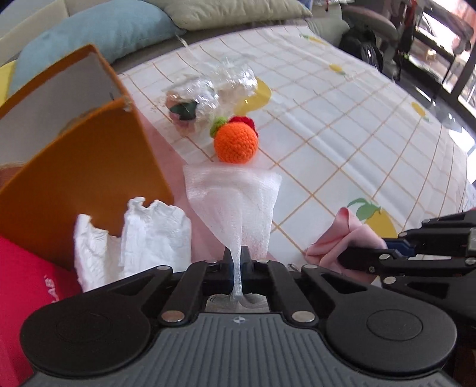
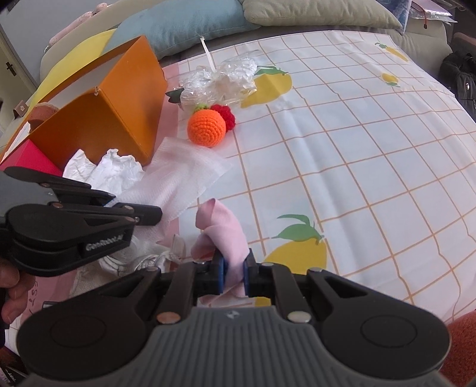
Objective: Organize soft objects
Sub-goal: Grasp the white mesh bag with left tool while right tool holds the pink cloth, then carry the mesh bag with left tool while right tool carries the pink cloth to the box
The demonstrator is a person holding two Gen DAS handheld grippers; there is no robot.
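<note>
My left gripper (image 1: 237,262) is shut on a white gauze cloth (image 1: 235,202), which fans out above the table; it also shows in the right wrist view (image 2: 184,175). My right gripper (image 2: 233,268) is shut on a pink cloth (image 2: 221,226), seen at the right of the left wrist view (image 1: 345,238). A crocheted orange ball (image 1: 236,142) with a red crocheted piece (image 2: 225,115) behind it lies mid-table. An open orange box (image 1: 80,154) stands at the left (image 2: 101,110). Crumpled white tissue (image 1: 134,235) lies in front of it.
Crumpled clear plastic wrap (image 1: 214,86) lies beyond the ball. A red box (image 1: 26,285) sits at the near left. The table has a checked lemon-print cloth (image 2: 372,148). Blue (image 2: 178,20) and green (image 2: 312,12) cushions lie behind.
</note>
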